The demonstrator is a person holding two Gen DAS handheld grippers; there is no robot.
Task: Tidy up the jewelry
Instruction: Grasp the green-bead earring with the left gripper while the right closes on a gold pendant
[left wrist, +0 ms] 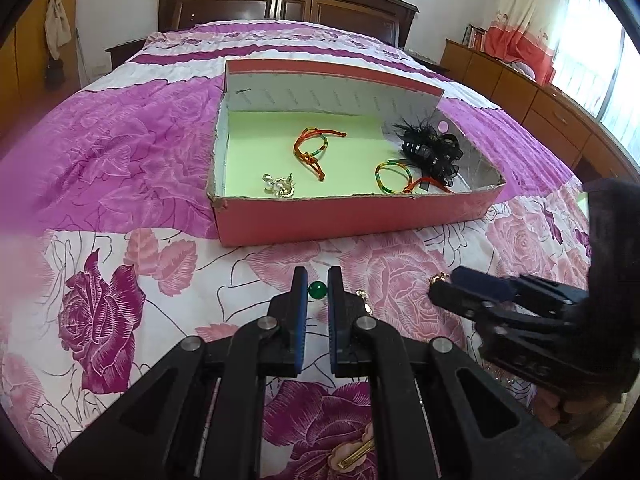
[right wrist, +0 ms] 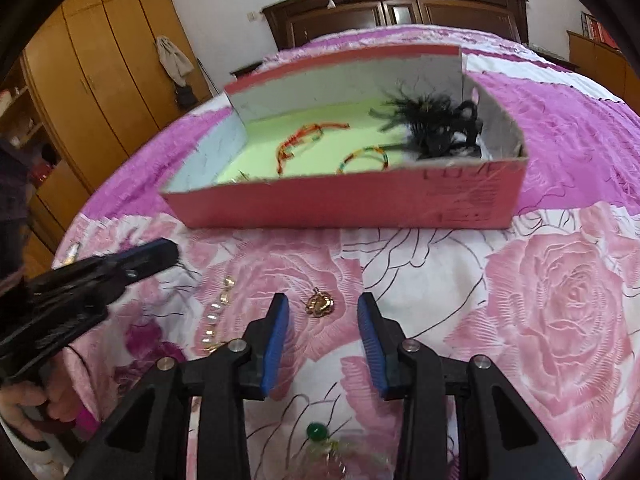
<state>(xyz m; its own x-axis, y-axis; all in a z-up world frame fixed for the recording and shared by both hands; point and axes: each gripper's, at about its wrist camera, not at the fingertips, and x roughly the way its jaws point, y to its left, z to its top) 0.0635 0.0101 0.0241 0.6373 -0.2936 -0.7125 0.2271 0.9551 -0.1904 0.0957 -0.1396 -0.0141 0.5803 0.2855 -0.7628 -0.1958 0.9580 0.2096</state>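
gold brooch (right wrist: 320, 302) on floral bedspread (right wrist: 560, 300), lower centre, just ahead of right gripper (right wrist: 323, 308), jaws parted, nothing pinched. left gripper (right wrist: 160, 256) clenched empty, farther left. pink box (right wrist: 340, 208) beyond.

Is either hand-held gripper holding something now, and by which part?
Nothing is held. The right hand-held gripper is open over the gold pendant, pads not touching; the left hand-held gripper is shut, empty.
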